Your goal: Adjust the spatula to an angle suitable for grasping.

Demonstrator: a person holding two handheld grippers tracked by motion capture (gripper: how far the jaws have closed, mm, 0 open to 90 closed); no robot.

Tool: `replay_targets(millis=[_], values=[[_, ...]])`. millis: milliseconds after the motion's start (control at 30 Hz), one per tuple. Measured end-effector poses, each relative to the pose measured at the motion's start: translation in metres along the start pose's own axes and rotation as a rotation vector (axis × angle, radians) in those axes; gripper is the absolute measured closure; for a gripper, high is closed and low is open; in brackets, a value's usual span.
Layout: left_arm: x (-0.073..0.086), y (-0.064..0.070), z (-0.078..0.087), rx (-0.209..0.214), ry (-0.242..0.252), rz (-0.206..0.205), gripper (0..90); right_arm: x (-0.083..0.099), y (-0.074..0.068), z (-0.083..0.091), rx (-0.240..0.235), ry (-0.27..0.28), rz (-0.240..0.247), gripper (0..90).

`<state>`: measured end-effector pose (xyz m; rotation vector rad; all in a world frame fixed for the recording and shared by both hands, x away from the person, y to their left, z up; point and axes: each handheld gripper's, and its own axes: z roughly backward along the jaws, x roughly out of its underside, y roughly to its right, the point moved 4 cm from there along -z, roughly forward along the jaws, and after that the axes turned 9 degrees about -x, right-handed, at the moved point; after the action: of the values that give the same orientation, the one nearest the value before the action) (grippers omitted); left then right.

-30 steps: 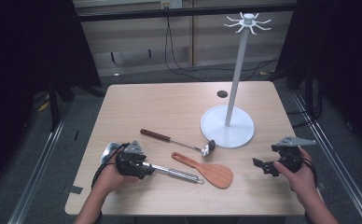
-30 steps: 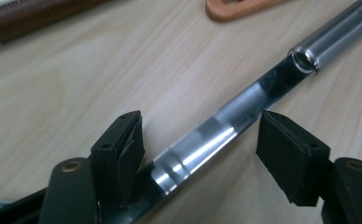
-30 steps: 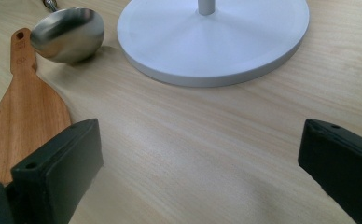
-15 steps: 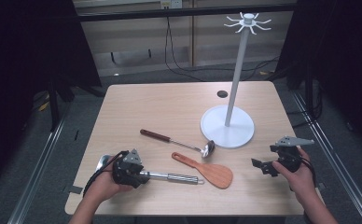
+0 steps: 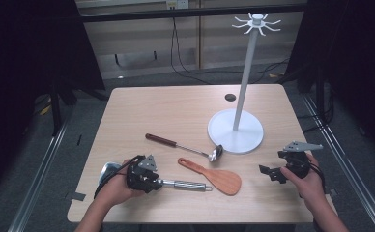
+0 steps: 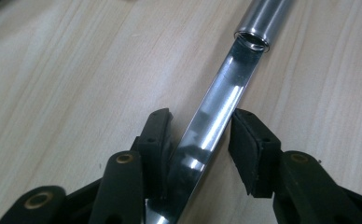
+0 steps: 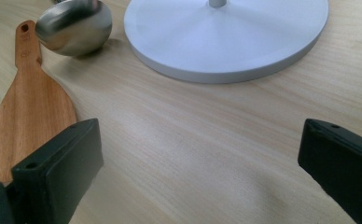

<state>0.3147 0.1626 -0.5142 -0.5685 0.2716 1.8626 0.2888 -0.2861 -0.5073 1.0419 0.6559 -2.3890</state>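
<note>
A steel spatula (image 5: 185,184) lies near the table's front left, its blade (image 5: 109,169) behind my left hand. My left gripper (image 5: 142,176) is shut on its flat shank (image 6: 212,126), just below the round handle (image 6: 263,18); both pads flank the shank in the left gripper view (image 6: 200,135). A wooden spatula (image 5: 219,179) lies right of it, and a small ladle (image 5: 180,144) with a brown handle rests behind. My right gripper (image 5: 272,172) stands open and empty at the front right; its jaws (image 7: 200,158) face the wooden spatula (image 7: 27,107) and ladle bowl (image 7: 74,27).
A white hook stand (image 5: 256,21) rises on a pole from a round white base (image 5: 235,130) at the right middle, its base (image 7: 226,32) just ahead of my right gripper. A small dark disc (image 5: 230,97) lies farther back. Bare tabletop (image 5: 166,111) spreads across the back left.
My left gripper slid toward the front edge and then a little right along the steel spatula, and the blade swung toward me. The right gripper barely moved.
</note>
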Motion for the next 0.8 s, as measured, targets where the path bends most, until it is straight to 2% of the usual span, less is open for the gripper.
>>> replay_targets(millis=[100, 167, 200, 300, 367, 467, 500, 567, 600, 633, 667, 800], values=[[0.000, 0.000, 0.001, 0.021, -0.005, -0.035, 61.3, 0.000, 0.000, 0.000, -0.002, 0.000, 0.003, 0.0], [0.000, 0.001, 0.002, 0.027, -0.008, -0.089, 65.7, 0.000, 0.000, 0.000, -0.001, 0.000, 0.005, 0.0], [0.001, 0.002, 0.003, 0.038, -0.011, -0.096, 65.7, 0.000, 0.000, 0.000, -0.001, 0.000, 0.005, 0.0], [0.003, 0.003, 0.005, 0.059, -0.011, -0.112, 68.7, 0.001, 0.001, 0.000, -0.002, -0.006, 0.002, 0.0], [0.005, 0.003, 0.006, 0.063, -0.019, -0.092, 68.7, 0.001, 0.001, 0.000, -0.001, -0.006, 0.002, 0.0], [0.002, 0.004, 0.004, 0.048, -0.009, -0.086, 61.2, 0.000, 0.000, 0.000, -0.002, -0.008, 0.002, 0.0], [0.000, 0.004, 0.003, 0.045, -0.004, -0.077, 61.2, 0.000, 0.000, 0.000, -0.002, -0.008, 0.002, 0.0], [-0.004, 0.006, -0.002, 0.064, 0.016, -0.086, 61.2, 0.000, -0.001, -0.001, -0.005, -0.011, 0.005, 0.0], [-0.006, 0.007, -0.003, 0.071, 0.026, -0.077, 64.3, 0.000, -0.001, -0.002, -0.005, -0.011, 0.007, 0.0], [-0.008, 0.008, -0.004, 0.098, 0.030, -0.068, 64.3, 0.000, -0.001, -0.002, -0.005, -0.011, 0.007, 0.0], [-0.010, 0.008, -0.005, 0.092, 0.018, -0.081, 68.4, 0.001, -0.001, -0.002, -0.009, -0.015, 0.007, 0.0], [-0.012, 0.010, -0.003, 0.109, -0.007, -0.136, 72.7, 0.001, 0.000, -0.002, -0.010, -0.019, 0.008, 0.0]])
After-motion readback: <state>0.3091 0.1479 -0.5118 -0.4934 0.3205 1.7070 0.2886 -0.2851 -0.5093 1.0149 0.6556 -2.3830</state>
